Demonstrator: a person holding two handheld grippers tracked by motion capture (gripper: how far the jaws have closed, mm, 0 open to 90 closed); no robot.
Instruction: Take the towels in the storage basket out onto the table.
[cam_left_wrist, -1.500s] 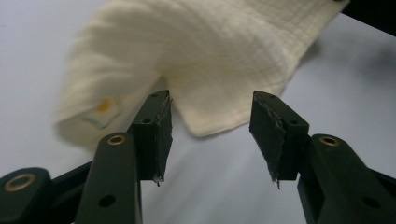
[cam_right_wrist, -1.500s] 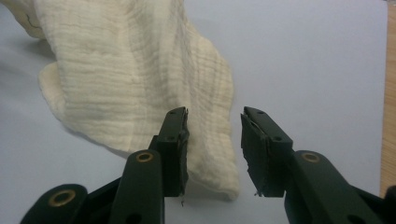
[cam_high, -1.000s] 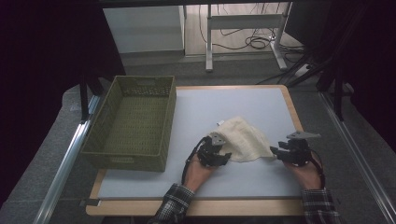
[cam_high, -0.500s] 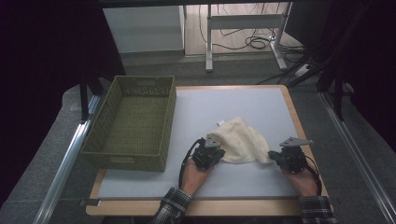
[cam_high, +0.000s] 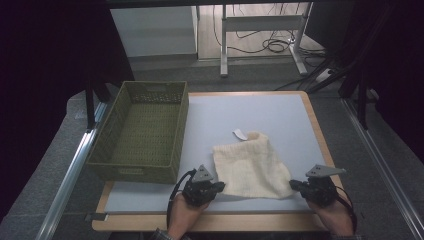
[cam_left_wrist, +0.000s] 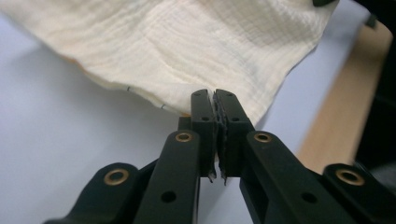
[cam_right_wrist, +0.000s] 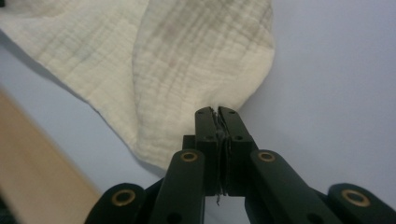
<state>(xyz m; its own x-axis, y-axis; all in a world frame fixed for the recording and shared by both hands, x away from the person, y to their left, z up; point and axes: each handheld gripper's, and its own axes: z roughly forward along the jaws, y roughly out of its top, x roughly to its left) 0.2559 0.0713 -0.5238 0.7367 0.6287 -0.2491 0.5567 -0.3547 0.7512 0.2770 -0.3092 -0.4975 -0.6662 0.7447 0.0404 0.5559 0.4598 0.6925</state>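
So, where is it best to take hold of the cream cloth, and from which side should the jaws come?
Probably at its two near corners, coming in low from the person's edge of the table. The cream cloth lies spread flat, so only edges and corners offer something to pinch. The left gripper and right gripper are each shut on such a corner, far enough apart to keep it spread.

Cream crinkle-weave cloth (cam_high: 250, 165), olive-green woven basket (cam_high: 142, 132), pale blue-grey table (cam_high: 270, 115), black jaws.
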